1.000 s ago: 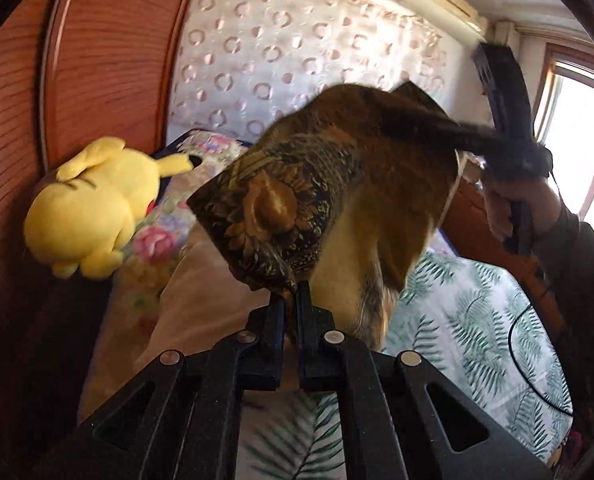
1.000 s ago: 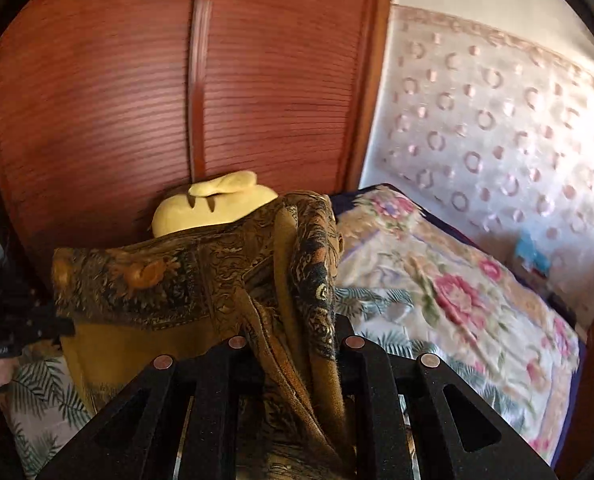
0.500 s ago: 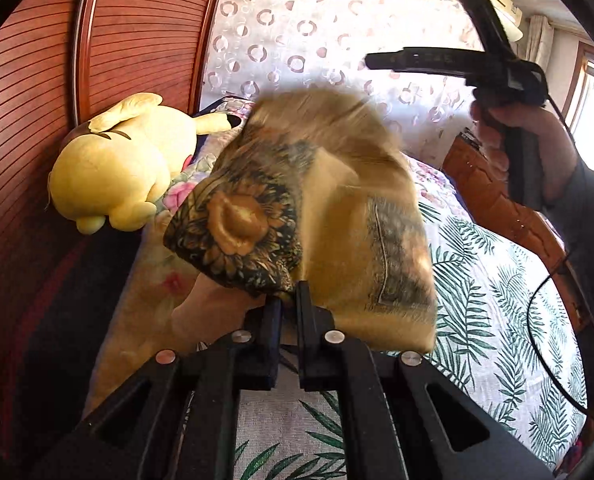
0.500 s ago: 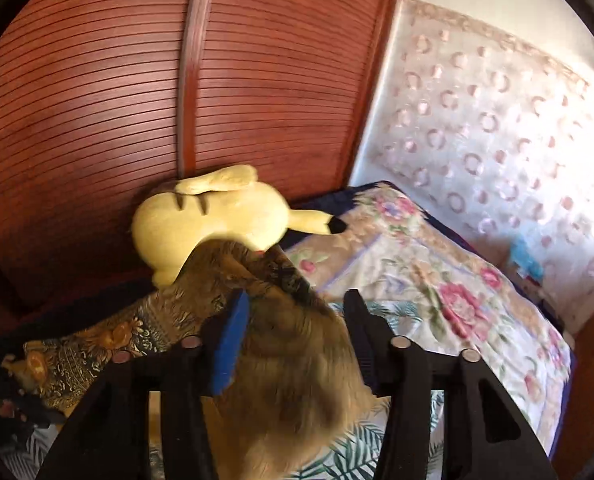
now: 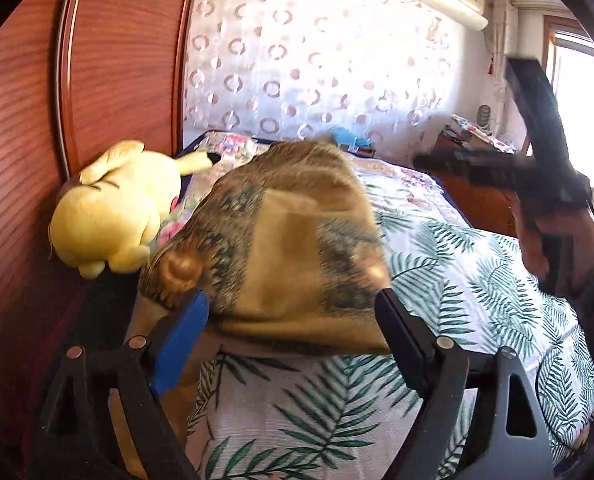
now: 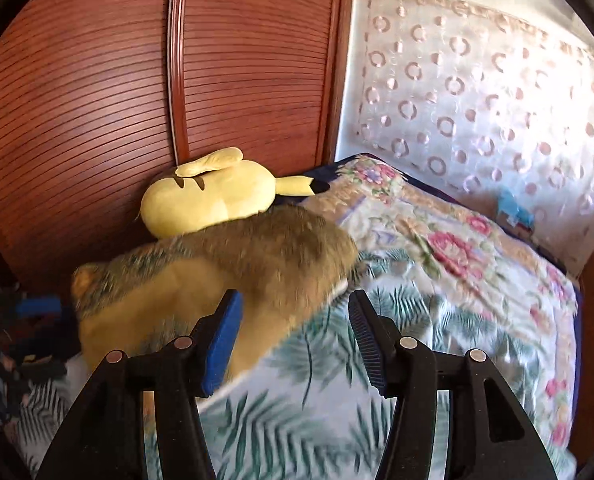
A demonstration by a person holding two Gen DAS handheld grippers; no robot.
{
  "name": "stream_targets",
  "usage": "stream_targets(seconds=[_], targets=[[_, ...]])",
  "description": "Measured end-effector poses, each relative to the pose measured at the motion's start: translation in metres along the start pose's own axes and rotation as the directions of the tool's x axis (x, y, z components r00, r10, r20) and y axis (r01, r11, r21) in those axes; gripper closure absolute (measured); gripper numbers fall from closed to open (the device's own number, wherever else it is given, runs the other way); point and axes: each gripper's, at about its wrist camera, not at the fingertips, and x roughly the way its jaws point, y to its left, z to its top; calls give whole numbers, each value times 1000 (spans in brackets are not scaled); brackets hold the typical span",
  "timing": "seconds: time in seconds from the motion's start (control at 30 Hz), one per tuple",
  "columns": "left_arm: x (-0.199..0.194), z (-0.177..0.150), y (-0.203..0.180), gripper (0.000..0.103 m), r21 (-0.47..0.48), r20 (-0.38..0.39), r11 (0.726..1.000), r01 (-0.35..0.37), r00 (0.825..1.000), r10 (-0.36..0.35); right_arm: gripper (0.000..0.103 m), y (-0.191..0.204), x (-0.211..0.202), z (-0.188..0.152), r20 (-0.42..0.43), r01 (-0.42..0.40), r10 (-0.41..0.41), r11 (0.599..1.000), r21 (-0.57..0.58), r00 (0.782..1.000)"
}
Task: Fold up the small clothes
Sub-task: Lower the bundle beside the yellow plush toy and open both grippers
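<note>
A brown and mustard patterned cloth (image 5: pixel 289 248) is blurred with motion as it settles in a loose heap on the leaf-print sheet (image 5: pixel 457 280). My left gripper (image 5: pixel 288 300) has its jaws opening wide; the cloth's near edge shows between the blue-padded fingers (image 5: pixel 181 336), and no pad presses on it. In the right wrist view the cloth (image 6: pixel 237 264) lies ahead and to the left of my right gripper (image 6: pixel 294 298), which stands open with only bedsheet between its pads. From the left wrist view, the right gripper (image 5: pixel 517 168) hangs in a hand above the bed's right side.
A yellow plush toy (image 5: pixel 113 216) (image 6: pixel 213 196) lies against the ribbed wooden panel (image 6: pixel 97 100), just behind the cloth. A floral quilt (image 6: pixel 437 240) covers the far end of the bed before a circle-patterned curtain (image 6: pixel 477 80). A wooden bedside unit (image 5: pixel 473 200) stands at right.
Both grippers were shut on the lifted cloth a second ago. The right one opened first and drew away, then the left opened, and the cloth dropped toward the bed.
</note>
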Motion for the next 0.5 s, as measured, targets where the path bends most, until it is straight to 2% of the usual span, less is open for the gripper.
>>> stream_targets(seconds=[0.2, 0.27, 0.37, 0.5], targets=[[-11, 10, -36, 16, 64, 40, 998, 1, 999, -3, 45, 3, -63, -40, 37, 40, -43, 996, 85, 998], [-15, 13, -48, 16, 77, 50, 997, 10, 999, -14, 33, 5, -81, -52, 49, 51, -57, 993, 111, 997], [-20, 15, -70, 16, 107, 66, 994, 28, 997, -36, 23, 10, -109, -70, 66, 94, -105, 983, 156, 992], [-27, 18, -98, 16, 144, 81, 987, 64, 994, -76, 20, 17, -142, -87, 82, 159, -181, 962, 222, 980]])
